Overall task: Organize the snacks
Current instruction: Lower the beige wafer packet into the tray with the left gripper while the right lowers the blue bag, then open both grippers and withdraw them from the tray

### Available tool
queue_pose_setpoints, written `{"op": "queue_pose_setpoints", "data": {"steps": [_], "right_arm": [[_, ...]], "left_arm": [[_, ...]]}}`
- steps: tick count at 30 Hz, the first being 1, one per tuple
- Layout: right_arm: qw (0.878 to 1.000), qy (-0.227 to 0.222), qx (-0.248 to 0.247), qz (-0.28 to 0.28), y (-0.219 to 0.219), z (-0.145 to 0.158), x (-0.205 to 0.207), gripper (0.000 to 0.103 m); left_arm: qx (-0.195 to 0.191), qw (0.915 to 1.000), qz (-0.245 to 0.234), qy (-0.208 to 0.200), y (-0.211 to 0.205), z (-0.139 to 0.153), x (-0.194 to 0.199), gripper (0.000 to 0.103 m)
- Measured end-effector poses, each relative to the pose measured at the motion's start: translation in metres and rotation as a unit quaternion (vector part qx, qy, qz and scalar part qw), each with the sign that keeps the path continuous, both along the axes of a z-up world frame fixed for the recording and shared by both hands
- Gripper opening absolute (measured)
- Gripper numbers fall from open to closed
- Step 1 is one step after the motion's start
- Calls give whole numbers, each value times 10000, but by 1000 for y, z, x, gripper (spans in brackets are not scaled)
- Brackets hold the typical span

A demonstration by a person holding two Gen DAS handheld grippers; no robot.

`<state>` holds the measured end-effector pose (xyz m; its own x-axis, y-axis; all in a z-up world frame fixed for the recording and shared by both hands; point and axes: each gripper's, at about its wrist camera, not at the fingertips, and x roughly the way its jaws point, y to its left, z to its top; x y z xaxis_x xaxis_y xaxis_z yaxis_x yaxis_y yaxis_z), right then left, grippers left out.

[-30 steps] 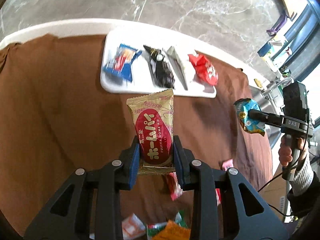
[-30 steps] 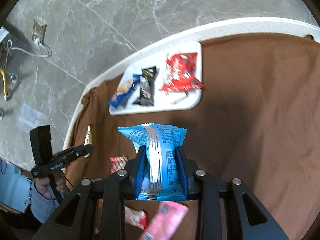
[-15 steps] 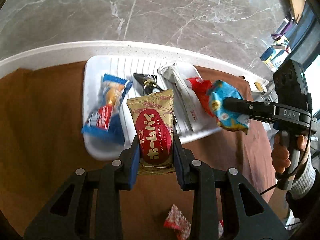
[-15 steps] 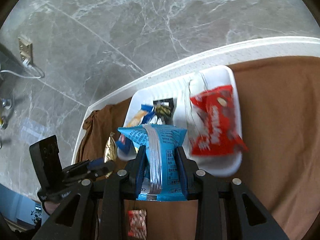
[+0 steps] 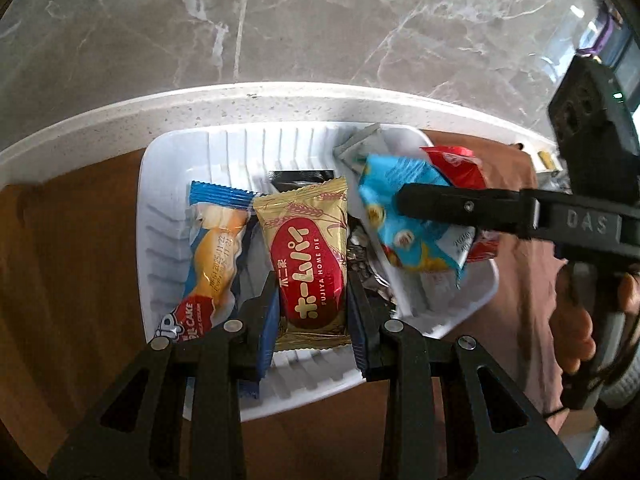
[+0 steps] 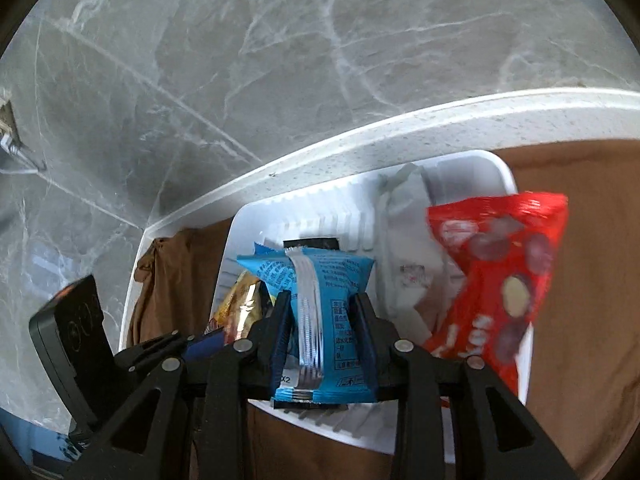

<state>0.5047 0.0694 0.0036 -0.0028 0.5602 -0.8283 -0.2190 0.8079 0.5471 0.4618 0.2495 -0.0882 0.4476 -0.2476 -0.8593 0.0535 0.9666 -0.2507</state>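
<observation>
A white ribbed tray (image 5: 160, 208) lies on the brown cloth near the table's far edge. My left gripper (image 5: 313, 280) is shut on a gold and red pie packet (image 5: 308, 248), held over the tray's middle. My right gripper (image 6: 322, 300) grips a light blue snack packet (image 6: 316, 276) by its waist over the same tray. Its jaws are opening, though the pads still touch the packet. In the left wrist view that blue packet (image 5: 400, 172) hangs at the right. In the tray lie a blue-wrapped cake (image 5: 216, 252), a black packet (image 5: 300, 178), a pale sachet (image 5: 360, 148) and a red bag (image 6: 504, 272).
The brown cloth (image 6: 580, 240) covers a white round table whose rim (image 5: 240, 100) runs just behind the tray. Grey marble floor (image 6: 280, 60) lies beyond. A person's hand (image 5: 576, 320) holds the right gripper's handle at the right of the left wrist view.
Both grippers have come forward and down with their packets, from over the bare cloth to just above the tray. The two packets now hang close beside each other.
</observation>
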Motion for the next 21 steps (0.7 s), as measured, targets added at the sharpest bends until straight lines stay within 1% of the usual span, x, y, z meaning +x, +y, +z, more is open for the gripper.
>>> {"op": "queue_pose_setpoints", "data": {"steps": [4, 9, 11, 12, 13, 16, 21], "right_arm": [[9999, -126, -86, 72, 3, 2, -3, 37], [9997, -209, -86, 29, 0, 6, -4, 44], [9997, -225, -97, 8, 0, 8, -4, 44], [9997, -244, -88, -11, -2, 10, -5, 44], [9996, -260, -85, -16, -3, 12, -5, 44], [9993, -364, -41, -21, -5, 22, -9, 44], [9979, -634, -40, 88, -8, 46, -23, 44]], "left_arm": [[29, 10000, 68, 29, -2, -5, 2, 29], [41, 9999, 165, -28, -2, -3, 2, 30], [33, 9998, 197, -75, 0, 1, -3, 31], [42, 9997, 215, -111, 0, 3, -3, 36], [35, 9997, 217, -143, 2, 5, -5, 43], [1, 9995, 213, -239, 2, 13, -9, 43], [147, 9989, 191, -394, -2, 30, -22, 43]]}}
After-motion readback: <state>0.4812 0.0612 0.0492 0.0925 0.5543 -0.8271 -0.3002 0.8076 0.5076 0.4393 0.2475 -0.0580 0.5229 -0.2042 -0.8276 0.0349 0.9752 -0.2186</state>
